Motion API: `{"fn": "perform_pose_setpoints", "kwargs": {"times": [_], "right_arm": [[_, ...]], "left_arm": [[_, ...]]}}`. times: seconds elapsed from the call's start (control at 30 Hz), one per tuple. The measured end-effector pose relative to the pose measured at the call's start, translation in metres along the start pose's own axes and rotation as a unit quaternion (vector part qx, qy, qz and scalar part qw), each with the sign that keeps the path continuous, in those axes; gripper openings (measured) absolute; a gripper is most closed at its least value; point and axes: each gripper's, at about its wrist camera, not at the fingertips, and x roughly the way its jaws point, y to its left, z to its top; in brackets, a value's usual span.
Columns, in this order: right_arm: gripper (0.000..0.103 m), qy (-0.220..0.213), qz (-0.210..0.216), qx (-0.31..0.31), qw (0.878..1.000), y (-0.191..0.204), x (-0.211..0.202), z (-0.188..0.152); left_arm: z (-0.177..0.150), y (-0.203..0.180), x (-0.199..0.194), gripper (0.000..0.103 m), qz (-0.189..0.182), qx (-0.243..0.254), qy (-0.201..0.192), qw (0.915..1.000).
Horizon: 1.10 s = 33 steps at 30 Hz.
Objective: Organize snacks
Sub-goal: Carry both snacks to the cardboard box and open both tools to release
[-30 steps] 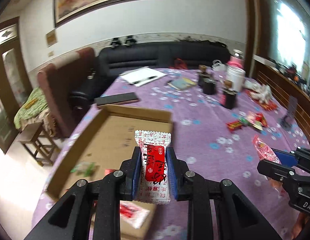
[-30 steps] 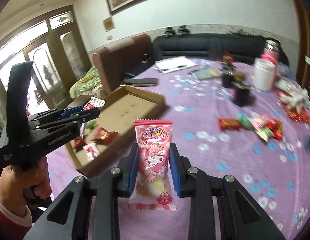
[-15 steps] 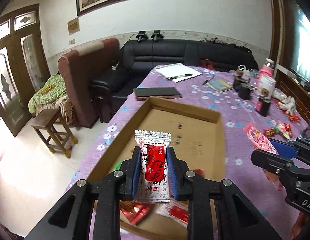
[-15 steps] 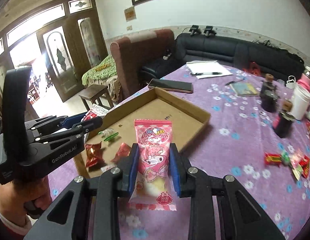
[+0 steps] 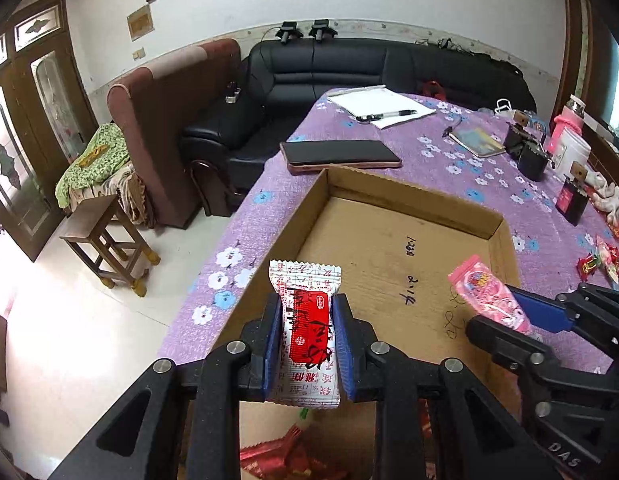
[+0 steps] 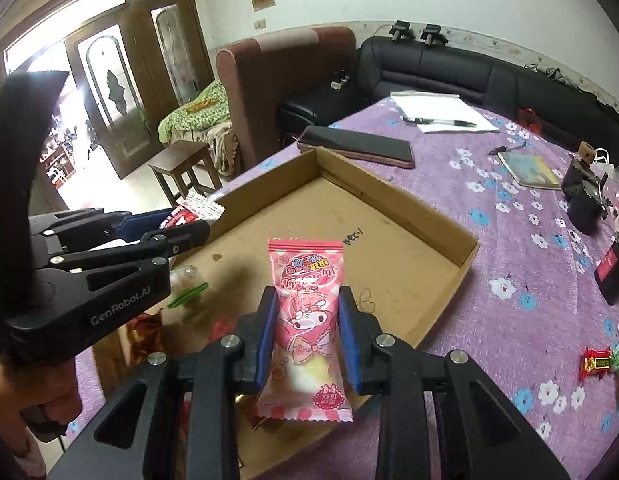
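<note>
My left gripper [image 5: 307, 330] is shut on a white snack packet with a red label [image 5: 307, 328] and holds it above the near left part of a shallow cardboard box [image 5: 393, 248]. My right gripper [image 6: 305, 334] is shut on a pink candy packet [image 6: 307, 320] and holds it over the box [image 6: 429, 216] near its front. The pink packet [image 5: 487, 292] also shows at the right of the left wrist view. Red snacks [image 5: 277, 456] and a clear wrapped candy with a green end [image 6: 187, 280] lie in the box's near end.
The box sits on a purple flowered tablecloth [image 6: 489, 184]. A black phone case [image 5: 341, 153], paper with a pen [image 5: 383, 106], a booklet [image 6: 529, 168], dark cups [image 5: 531, 156] and loose snacks [image 6: 599, 362] lie on it. The table's left edge drops to a stool [image 5: 105, 236].
Both grippers moved left with their packets and now hang over the box. The box looks nearer and fills more of both views.
</note>
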Motion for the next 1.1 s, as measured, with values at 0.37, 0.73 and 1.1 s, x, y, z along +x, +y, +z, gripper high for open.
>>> {"fn": "perform_pose_setpoints", "kwargs": {"times": [0.37, 0.73, 1.1], "right_arm": [[0.029, 0.016, -0.001, 0.011, 1.0, -0.018, 0.02, 0.001], [0.029, 0.023, 0.005, 0.008, 1.0, -0.022, 0.028, 0.0], [0.035, 0.019, 0.001, 0.003, 1.0, -0.02, 0.026, 0.001]], "left_arm": [[0.014, -0.023, 0.031, 0.027, 0.004, 0.031, 0.041, 0.9987], [0.014, -0.028, 0.044, 0.029, 0.011, 0.043, 0.06, 0.9972], [0.015, -0.027, 0.047, 0.034, 0.016, 0.04, 0.07, 0.9966]]}}
